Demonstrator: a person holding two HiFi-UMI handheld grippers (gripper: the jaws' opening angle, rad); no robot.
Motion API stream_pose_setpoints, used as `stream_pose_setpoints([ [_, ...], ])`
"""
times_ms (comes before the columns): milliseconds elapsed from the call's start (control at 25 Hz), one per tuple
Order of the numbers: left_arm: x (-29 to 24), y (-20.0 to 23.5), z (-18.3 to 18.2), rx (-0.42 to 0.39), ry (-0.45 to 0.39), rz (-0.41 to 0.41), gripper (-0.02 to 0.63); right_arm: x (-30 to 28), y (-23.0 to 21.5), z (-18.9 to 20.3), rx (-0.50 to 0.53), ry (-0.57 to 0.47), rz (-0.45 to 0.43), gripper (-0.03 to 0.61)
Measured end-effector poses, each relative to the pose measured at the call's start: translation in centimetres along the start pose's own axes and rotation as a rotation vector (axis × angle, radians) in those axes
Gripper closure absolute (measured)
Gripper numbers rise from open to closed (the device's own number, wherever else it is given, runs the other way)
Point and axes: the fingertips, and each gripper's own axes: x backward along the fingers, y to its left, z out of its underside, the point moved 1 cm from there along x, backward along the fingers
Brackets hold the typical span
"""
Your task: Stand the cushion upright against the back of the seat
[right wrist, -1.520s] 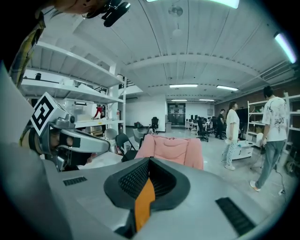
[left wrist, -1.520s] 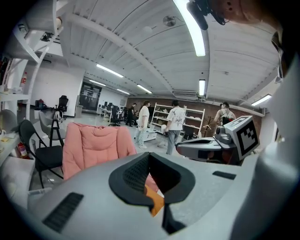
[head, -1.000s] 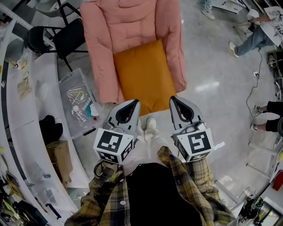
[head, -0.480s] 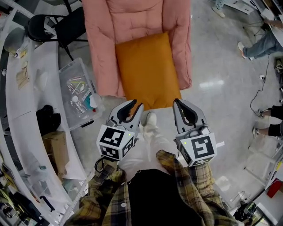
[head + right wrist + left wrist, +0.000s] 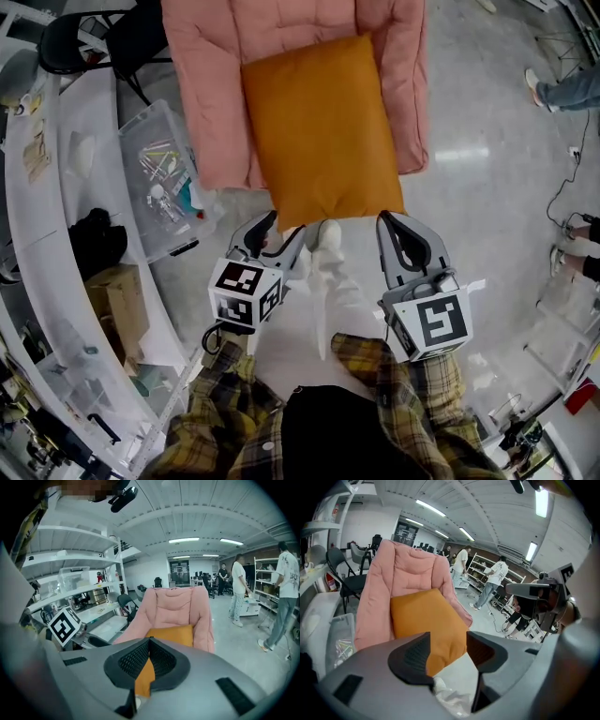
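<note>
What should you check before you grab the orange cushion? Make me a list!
1. Cushion upright against the seat back: not ok, it lies flat on the seat.
2. Left gripper ready: ok, jaws opening, nothing between them.
3. Right gripper ready: not ok, jaws together, empty.
4. Grippers on cushion: not ok, neither touches it.
5. Seat back free: ok, nothing leans there.
</note>
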Motion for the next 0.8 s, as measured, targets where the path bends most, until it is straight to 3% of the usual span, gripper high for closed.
stream_pose_setpoints([
  [320, -4.8, 3.5, 6.0, 0.052, 0.131, -0.007, 0.325, -2.4, -1.1, 3.7, -0.021, 0.051, -0.006, 0.561],
  [800, -10.1, 8.8, 16.2, 0.074, 0.362, -0.06, 0.321, -6.9, -2.2, 6.8, -0.054, 0.075, -0.013, 0.561],
])
